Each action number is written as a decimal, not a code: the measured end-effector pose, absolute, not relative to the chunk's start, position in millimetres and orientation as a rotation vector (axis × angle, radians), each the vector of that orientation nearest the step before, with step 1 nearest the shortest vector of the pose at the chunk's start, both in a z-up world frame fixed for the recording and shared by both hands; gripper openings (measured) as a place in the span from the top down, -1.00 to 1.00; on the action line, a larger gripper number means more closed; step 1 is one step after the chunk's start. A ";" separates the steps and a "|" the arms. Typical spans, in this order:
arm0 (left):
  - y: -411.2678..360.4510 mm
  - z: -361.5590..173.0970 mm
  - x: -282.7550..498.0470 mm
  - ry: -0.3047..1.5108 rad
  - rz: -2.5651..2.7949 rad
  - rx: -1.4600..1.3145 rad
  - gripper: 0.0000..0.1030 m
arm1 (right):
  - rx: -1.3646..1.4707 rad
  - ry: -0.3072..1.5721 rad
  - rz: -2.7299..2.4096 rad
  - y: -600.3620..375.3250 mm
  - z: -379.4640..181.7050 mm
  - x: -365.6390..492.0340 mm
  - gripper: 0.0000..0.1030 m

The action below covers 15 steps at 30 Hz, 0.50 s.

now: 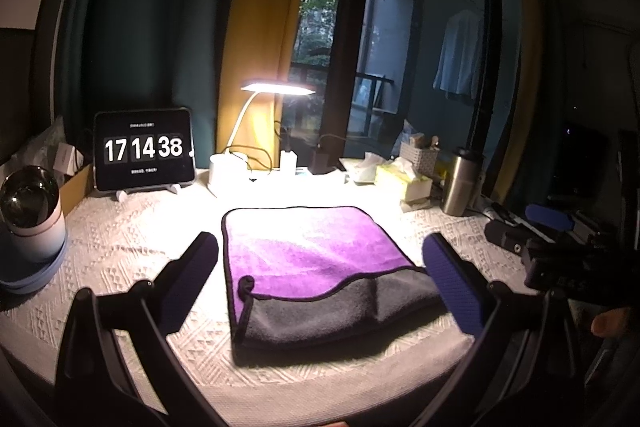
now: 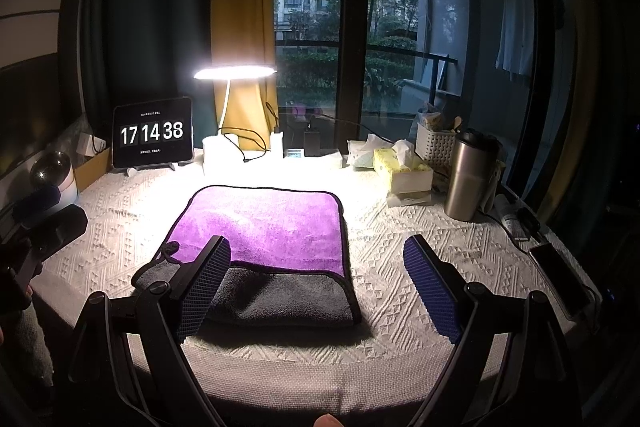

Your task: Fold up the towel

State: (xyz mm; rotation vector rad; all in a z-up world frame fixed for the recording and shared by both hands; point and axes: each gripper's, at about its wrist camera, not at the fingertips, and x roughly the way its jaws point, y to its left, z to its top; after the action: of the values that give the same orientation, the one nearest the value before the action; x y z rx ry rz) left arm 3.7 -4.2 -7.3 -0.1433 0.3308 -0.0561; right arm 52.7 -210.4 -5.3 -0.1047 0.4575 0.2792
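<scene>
The small print above and below the digits on the clock (image 1: 144, 149) is too small to read in either view. In the right wrist view the left finger (image 2: 204, 285) covers part of the towel (image 2: 264, 223) at its grey near edge, and the contents of the basket (image 2: 434, 147) are too dim to identify. In the left wrist view the right gripper (image 1: 560, 251) is cut off at the right edge and dark, so its jaw position cannot be judged there.

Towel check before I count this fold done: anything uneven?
Yes. The towel is folded unevenly: its purple top layer stops short, leaving a grey band along the near edge, and that edge runs wavy. Both tongs hang open, clear of it.
</scene>
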 end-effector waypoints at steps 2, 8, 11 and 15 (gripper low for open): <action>-4.2 -7.5 3.4 0.331 -0.057 -0.144 -0.99 | -0.104 0.458 0.279 -210.6 -5.2 53.1 -0.76; -3.9 -6.9 4.6 0.326 -0.061 -0.148 -0.99 | -0.104 0.459 0.280 -210.4 -6.0 53.4 -0.76; -4.0 -7.1 4.8 0.327 -0.060 -0.148 -0.99 | -0.104 0.459 0.280 -210.5 -5.9 53.4 -0.76; -4.2 -7.6 5.2 0.335 -0.060 -0.148 -0.99 | -0.103 0.461 0.280 -210.3 -6.1 53.5 -0.76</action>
State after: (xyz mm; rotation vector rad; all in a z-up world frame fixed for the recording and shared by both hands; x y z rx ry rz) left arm 5.2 -4.2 -7.6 -0.1482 0.3353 -0.0600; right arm 53.5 -210.3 -6.1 -0.1034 0.4608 0.2798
